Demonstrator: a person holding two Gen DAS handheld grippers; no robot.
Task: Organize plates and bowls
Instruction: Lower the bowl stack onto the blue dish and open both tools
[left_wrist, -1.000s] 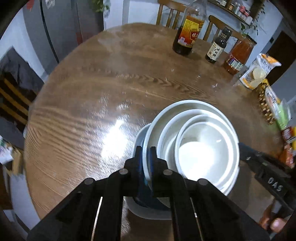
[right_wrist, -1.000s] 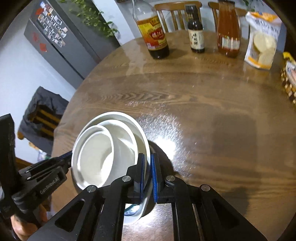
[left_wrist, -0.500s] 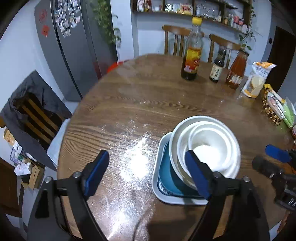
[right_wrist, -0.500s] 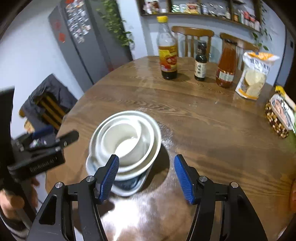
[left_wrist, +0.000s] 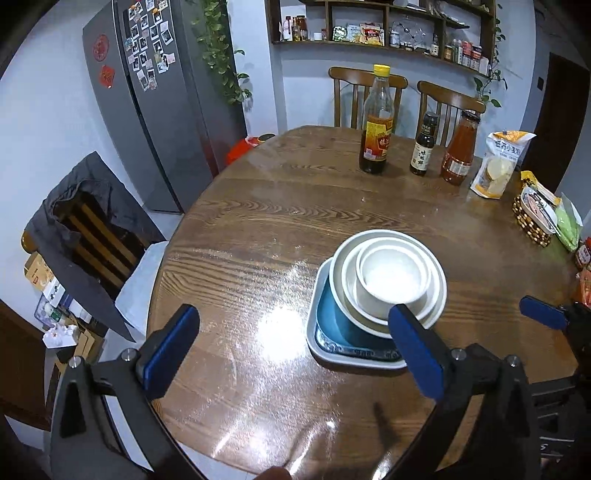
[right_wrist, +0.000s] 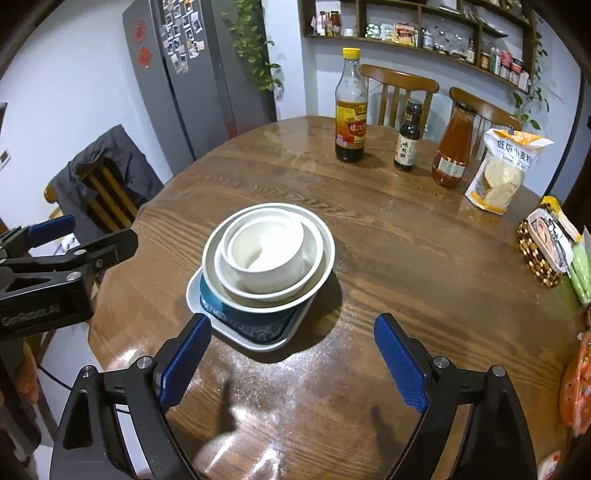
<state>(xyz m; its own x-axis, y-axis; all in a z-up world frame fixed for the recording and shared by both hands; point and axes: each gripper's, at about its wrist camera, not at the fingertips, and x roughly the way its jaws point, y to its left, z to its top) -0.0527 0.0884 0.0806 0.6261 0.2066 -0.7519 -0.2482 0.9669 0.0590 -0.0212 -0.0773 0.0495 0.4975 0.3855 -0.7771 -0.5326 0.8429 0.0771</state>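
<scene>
On the round table (right_wrist: 388, 258) | three white bowls (right_wrist: 266, 254) nested on a blue-centred square plate (right_wrist: 258, 328) | left gripper (left_wrist: 295, 354) and right gripper (right_wrist: 291, 362) both opening, empty | risk: off-centre stack may tip if nudged

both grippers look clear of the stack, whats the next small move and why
Probably draw both away. The three white bowls sit nested on the blue dish in the white tray, while the left gripper and right gripper are opening with nothing between them.
</scene>
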